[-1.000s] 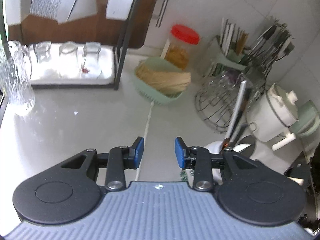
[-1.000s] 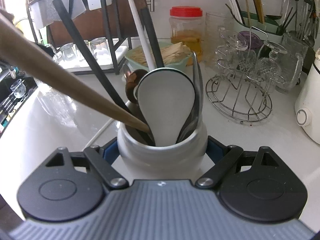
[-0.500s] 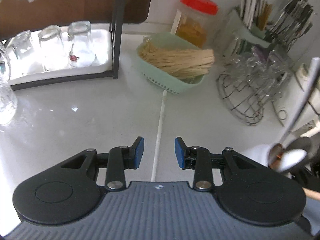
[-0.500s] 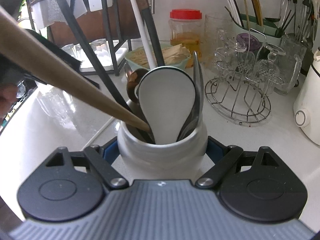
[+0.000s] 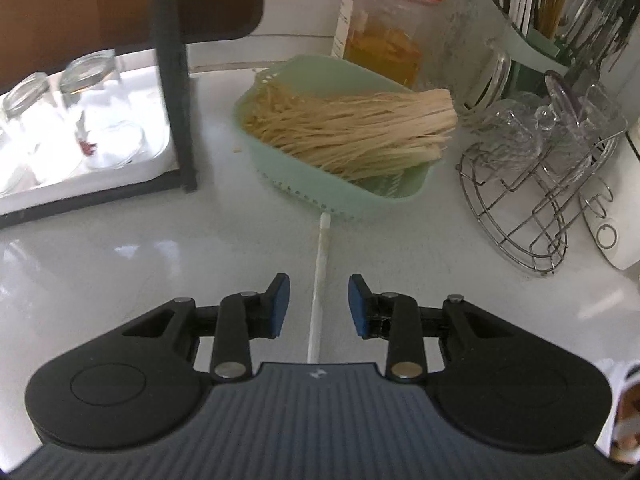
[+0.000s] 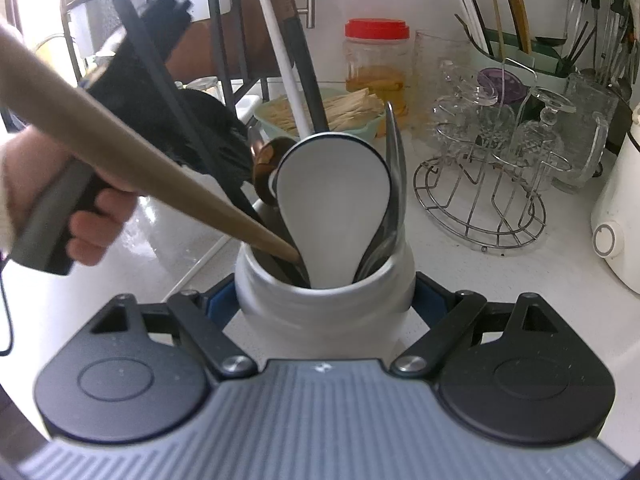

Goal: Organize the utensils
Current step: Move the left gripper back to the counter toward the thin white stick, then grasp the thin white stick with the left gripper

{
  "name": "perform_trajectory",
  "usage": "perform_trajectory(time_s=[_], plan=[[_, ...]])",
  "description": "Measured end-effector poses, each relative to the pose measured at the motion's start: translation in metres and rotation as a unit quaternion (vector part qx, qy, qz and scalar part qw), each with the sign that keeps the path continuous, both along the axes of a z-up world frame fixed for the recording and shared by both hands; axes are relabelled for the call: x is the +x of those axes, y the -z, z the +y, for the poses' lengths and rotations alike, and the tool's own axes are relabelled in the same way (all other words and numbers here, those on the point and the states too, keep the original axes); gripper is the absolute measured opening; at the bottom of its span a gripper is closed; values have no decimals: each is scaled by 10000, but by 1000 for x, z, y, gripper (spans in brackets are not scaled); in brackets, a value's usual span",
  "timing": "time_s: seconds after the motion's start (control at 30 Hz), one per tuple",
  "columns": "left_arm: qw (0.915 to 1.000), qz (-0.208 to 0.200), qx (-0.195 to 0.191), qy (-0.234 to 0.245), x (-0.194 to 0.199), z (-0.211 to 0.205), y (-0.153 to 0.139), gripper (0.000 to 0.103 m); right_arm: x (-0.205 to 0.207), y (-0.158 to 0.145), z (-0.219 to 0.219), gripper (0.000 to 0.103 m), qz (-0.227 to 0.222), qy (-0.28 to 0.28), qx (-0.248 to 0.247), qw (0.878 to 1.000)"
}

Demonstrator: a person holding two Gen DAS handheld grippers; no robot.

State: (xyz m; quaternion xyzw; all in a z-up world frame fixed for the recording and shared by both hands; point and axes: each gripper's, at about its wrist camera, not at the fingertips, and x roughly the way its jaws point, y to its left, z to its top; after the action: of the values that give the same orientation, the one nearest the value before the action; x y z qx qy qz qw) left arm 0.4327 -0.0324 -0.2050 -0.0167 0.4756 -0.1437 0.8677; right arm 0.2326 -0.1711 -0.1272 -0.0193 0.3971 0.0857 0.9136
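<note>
A thin white chopstick [image 5: 321, 276] lies on the white counter and runs between the fingers of my left gripper [image 5: 318, 304]. That gripper is open, its blue pads apart on either side of the stick and not touching it. My right gripper [image 6: 324, 304] is shut on a white ceramic utensil jar [image 6: 324, 300]. The jar holds a white spatula [image 6: 334, 200], a wooden handle [image 6: 120, 156], black handles and metal spoons. In the right wrist view a hand [image 6: 52, 196] holds the left gripper's body at the left.
A green basket of pale sticks [image 5: 348, 136] stands just beyond the chopstick. A red-lidded jar [image 5: 392, 28], a wire glass rack [image 5: 536, 184], a green cutlery holder [image 5: 532, 16] and a black rack with upturned glasses [image 5: 80, 120] line the back. A white appliance [image 6: 620, 216] is at the right.
My left gripper has moved forward and down toward the basket, so the white chopstick now runs between its fingers. The right gripper and the jar have stayed still.
</note>
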Motion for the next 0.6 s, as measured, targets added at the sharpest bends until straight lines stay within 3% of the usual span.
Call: perform_trajectory(time_s=[0.27, 0.6], plan=[[9994, -137, 273, 133, 19, -20, 11, 26, 0, 1, -1, 91, -29, -78, 13, 10000], [9989, 44, 459, 40, 31, -26, 14, 15, 2, 1, -2, 91, 16, -154, 10, 9999]])
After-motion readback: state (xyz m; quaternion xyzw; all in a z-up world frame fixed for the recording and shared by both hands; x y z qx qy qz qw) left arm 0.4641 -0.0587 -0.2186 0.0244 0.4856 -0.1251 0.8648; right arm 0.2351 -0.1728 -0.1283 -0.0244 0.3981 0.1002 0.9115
